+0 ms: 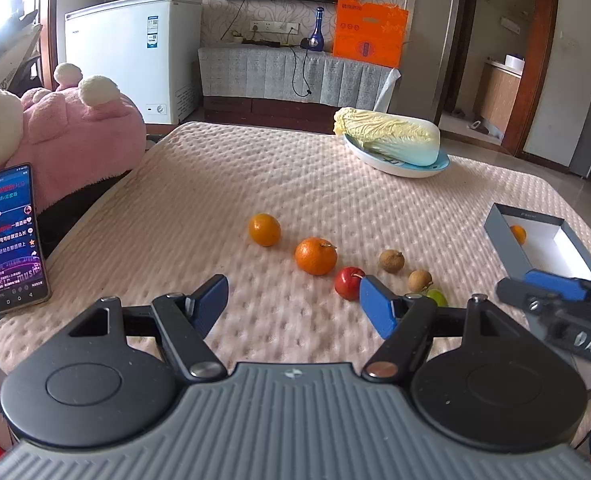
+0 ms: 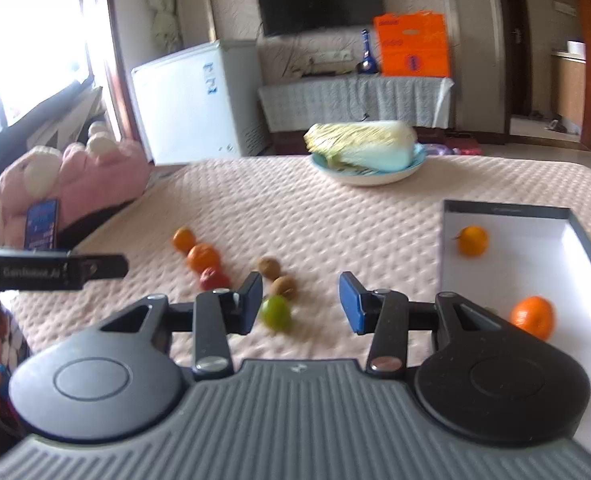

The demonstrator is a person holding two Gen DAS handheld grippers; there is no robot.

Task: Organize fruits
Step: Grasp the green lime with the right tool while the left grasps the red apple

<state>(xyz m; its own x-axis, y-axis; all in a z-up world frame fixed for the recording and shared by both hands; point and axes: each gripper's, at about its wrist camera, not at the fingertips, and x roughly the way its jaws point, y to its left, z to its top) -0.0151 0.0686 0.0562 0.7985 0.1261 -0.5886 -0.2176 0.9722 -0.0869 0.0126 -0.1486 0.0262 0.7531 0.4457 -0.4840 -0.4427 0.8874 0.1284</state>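
Note:
On the pink quilted mat (image 1: pixel 199 200) lie two oranges (image 1: pixel 264 230) (image 1: pixel 316 256), a red fruit (image 1: pixel 349 283), two brown longans (image 1: pixel 391 261) (image 1: pixel 419 280) and a green fruit (image 2: pixel 275 312). My left gripper (image 1: pixel 293 292) is open and empty, just short of the red fruit. My right gripper (image 2: pixel 301 300) is open too. The green fruit shows close beside its left finger (image 2: pixel 251 304), with no pad pressing on it. To the right stands a grey box (image 2: pixel 503 210) with a white inside, holding two oranges (image 2: pixel 472 241) (image 2: pixel 533 316).
A cabbage (image 1: pixel 391 136) rests on a blue-white plate (image 1: pixel 411 170) at the mat's far side. A lit phone (image 1: pixel 13 236) leans against a pink plush toy (image 1: pixel 75 136) on the left. Behind stand a white freezer (image 1: pixel 135 52) and a covered cabinet (image 1: pixel 287 72).

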